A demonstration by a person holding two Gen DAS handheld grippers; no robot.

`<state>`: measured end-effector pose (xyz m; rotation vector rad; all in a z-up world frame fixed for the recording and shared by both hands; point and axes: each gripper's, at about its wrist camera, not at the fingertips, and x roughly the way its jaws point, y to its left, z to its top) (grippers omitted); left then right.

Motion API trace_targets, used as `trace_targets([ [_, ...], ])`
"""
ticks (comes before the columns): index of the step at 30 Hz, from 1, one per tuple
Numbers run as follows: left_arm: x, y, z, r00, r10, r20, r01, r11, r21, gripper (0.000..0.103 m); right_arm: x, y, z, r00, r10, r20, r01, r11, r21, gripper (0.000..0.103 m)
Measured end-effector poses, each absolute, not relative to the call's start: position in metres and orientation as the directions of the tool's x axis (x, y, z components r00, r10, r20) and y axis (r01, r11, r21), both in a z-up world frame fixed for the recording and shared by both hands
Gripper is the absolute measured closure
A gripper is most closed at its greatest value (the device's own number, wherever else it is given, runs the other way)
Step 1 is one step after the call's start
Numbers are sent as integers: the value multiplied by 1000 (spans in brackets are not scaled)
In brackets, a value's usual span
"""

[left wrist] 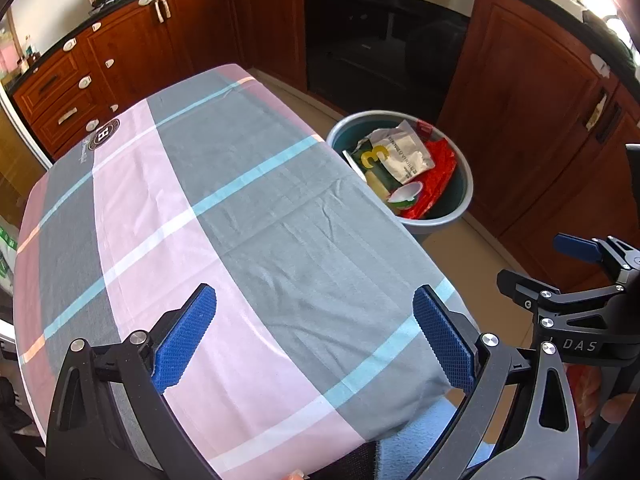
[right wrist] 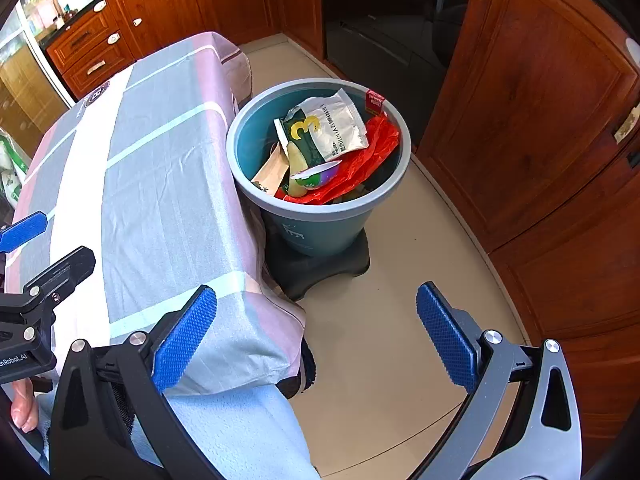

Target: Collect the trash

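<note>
trash found gathered in round blue-grey plastic bin (right wrist: pixel 320 216) on floor just beside table: white foil pouch (right wrist: pixel 340 126), red plastic bag (right wrist: pixel 360 164), small white cup (right wrist: pixel 316 174). checked pink-and-grey tablecloth (left wrist: pixel 240 216) bare. left gripper (left wrist: pixel 316 340) and right gripper (right wrist: pixel 316 340) spread wide, holding nothing. judged essentially complete; none visibly left
</note>
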<state>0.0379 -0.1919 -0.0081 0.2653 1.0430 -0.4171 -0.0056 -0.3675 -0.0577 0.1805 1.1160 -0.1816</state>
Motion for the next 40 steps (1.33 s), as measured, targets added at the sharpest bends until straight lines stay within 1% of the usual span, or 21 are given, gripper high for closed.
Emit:
trace_targets([
  [8,39,-191,-9,431,-209,-878,452,892,10,4,-5,-366,-60,424,-54,-904,232,971,51,7],
  [14,43,-187,-13,392,-254,-884,451,891,-55,4,-4,-365,-61,420,-55,-906,231,972,48,7],
  [26,37,-193,-9,417,-219,-882,457,889,-5,4,-2,-365,-55,432,-80,-898,233,972,26,7],
  [40,36,-197,-11,389,-208,-897,470,883,-1,4,0,-370,-47,439,-82,-895,235,972,26,7],
])
